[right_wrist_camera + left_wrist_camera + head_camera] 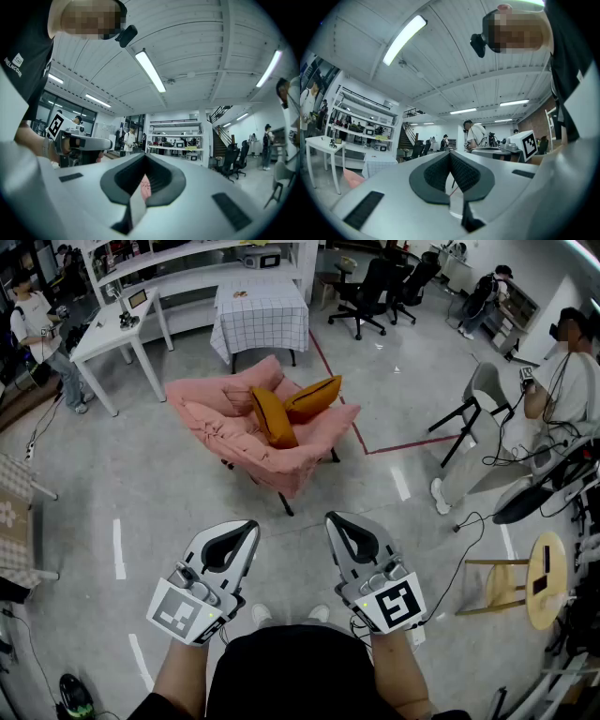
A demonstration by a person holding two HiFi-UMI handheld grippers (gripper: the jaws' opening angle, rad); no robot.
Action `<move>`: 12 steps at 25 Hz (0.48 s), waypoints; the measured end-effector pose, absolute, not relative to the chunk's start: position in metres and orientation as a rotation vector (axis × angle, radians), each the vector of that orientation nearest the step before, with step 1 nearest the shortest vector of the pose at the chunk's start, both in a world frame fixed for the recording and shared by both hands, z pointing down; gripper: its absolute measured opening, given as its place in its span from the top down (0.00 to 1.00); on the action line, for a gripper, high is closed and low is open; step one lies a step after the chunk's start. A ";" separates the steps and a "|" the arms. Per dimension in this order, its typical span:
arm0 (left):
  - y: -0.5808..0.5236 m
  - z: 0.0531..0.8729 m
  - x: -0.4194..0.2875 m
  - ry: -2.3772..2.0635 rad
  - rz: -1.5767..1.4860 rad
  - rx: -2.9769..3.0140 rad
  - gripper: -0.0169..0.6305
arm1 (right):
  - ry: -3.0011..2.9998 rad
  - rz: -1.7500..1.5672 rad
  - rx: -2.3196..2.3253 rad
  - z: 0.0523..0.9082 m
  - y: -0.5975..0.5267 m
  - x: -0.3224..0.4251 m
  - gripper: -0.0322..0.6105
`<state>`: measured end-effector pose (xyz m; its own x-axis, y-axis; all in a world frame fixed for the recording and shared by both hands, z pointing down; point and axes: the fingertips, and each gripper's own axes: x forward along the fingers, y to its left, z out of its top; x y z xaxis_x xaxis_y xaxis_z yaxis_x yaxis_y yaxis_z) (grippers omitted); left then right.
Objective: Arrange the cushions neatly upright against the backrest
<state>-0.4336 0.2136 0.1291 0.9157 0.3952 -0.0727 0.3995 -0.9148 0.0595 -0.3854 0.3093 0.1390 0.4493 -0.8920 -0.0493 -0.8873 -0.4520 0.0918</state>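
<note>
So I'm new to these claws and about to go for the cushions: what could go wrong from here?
The two orange cushions lean on each other in the pink chair; lifting one may tip the other off. The left claw and right claw are shut; unless opened, they would likely just shove the soft fabric. Its thin legs might slide under a push.

Chair (253, 432): legs mostly hidden under seat. On it, dark cushion (272, 416) & light cushion (314, 397) overlap; which is on top unclear. L gripper view: L gripper (451, 157) hides most of chair, only a pink sliver (352, 177) shows. R gripper view: blurred pink strip (144, 185) in jaw gap, can't ID. Person (572, 381) far right of chair cut by edge. Shelf (187, 263) stuff behind chair too small to tell.
</note>
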 end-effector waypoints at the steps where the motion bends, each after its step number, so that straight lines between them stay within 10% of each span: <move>1: 0.207 0.131 -0.432 0.608 -0.079 3.007 0.95 | -1.615 -0.143 2.630 0.140 0.305 -0.384 0.95; 12: 0.157 0.140 -0.440 0.545 -0.046 3.025 0.95 | -1.619 -0.121 2.625 0.142 0.263 -0.382 0.95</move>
<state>-0.4402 0.1569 0.1398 0.9368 0.3475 -0.0414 0.3495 -0.9349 0.0612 -0.3819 0.2625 0.1425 0.4473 -0.8936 -0.0380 -0.8893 -0.4489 0.0878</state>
